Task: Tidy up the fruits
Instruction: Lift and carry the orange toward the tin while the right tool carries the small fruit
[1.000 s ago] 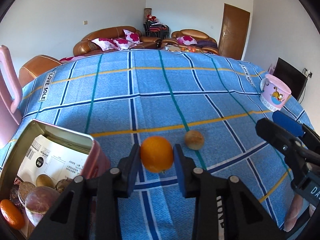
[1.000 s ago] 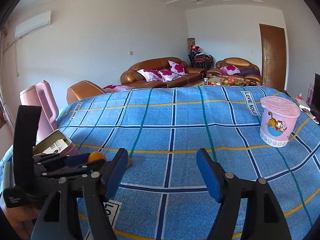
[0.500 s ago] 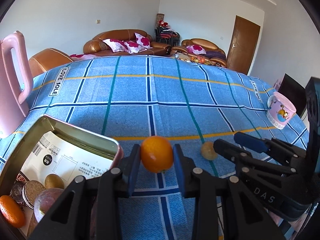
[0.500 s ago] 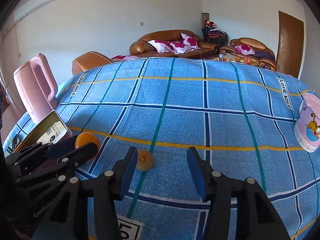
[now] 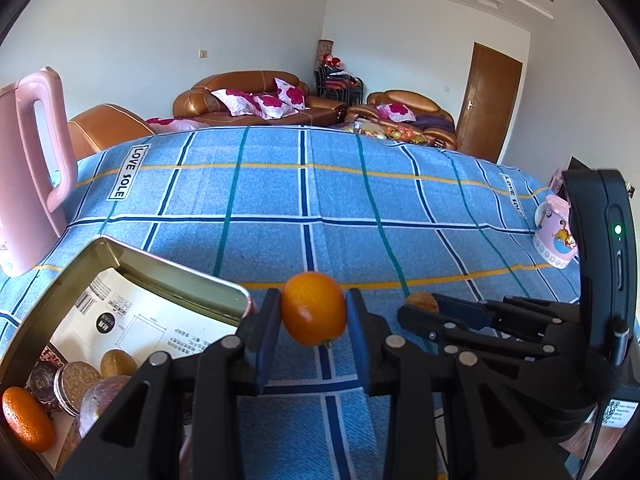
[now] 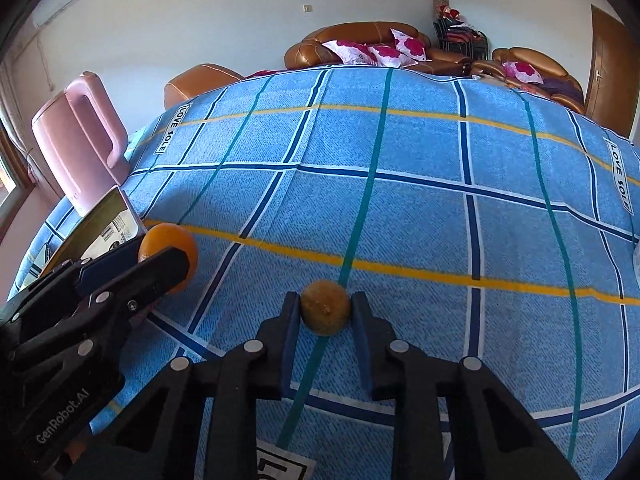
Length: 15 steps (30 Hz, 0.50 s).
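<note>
While the left gripper [image 5: 313, 316] clamps an orange [image 5: 313, 309] between its blue-padded fingers [image 5: 267, 332] at the lower centre of the left wrist view, the fruit hangs clear of the blue checked cloth over the tabletop [image 5: 280, 200]. At the lower left of that frame an open tin box [image 5: 120, 264] is cut off by the picture's edge; inside lie a second orange [image 5: 27, 419], a small brown fruit [image 5: 118, 363] and several round things too crowded to name. In the right wrist view the right gripper [image 6: 325, 312], whose fingers have just been closing, is clenched on a small brownish fruit [image 6: 325, 309] resting on the cloth at the lower centre; its kind is hard to tell. Seen from the left wrist, that fruit is mostly hidden behind the right gripper's black fingers. Farther back, a pink jug [image 5: 24, 184] stands at the left edge, partly cropped, and a pink lidded cup [image 5: 554, 236] at the right is half covered by the right gripper's body. Brown sofas [image 5: 248, 96] stand beyond the tabletop.
</note>
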Tool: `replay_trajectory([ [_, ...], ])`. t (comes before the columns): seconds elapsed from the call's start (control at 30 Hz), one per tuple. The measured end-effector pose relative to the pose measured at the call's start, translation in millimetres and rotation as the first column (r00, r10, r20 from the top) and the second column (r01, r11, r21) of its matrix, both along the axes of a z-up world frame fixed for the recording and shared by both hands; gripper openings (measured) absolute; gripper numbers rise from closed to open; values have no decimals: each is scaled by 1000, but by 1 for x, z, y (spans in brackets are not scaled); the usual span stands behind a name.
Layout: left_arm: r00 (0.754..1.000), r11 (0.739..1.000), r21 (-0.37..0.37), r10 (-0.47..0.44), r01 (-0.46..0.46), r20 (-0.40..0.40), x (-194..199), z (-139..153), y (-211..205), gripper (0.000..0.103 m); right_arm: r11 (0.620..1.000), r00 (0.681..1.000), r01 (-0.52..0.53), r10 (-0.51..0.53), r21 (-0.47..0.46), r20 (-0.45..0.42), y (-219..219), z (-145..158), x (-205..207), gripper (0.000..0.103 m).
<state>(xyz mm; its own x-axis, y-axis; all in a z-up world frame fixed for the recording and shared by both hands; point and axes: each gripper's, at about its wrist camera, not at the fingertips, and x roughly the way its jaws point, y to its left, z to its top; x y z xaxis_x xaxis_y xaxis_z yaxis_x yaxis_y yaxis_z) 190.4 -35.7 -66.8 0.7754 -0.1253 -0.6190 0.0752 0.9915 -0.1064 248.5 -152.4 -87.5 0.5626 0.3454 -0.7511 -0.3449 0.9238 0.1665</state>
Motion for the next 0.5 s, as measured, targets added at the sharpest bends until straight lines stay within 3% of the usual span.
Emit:
replay_trajectory([
  [0.5,997,1000,5,20,-20,74,-12,7,2,34,1000,984,-3,-1,25,176,-2,26,-26,27],
])
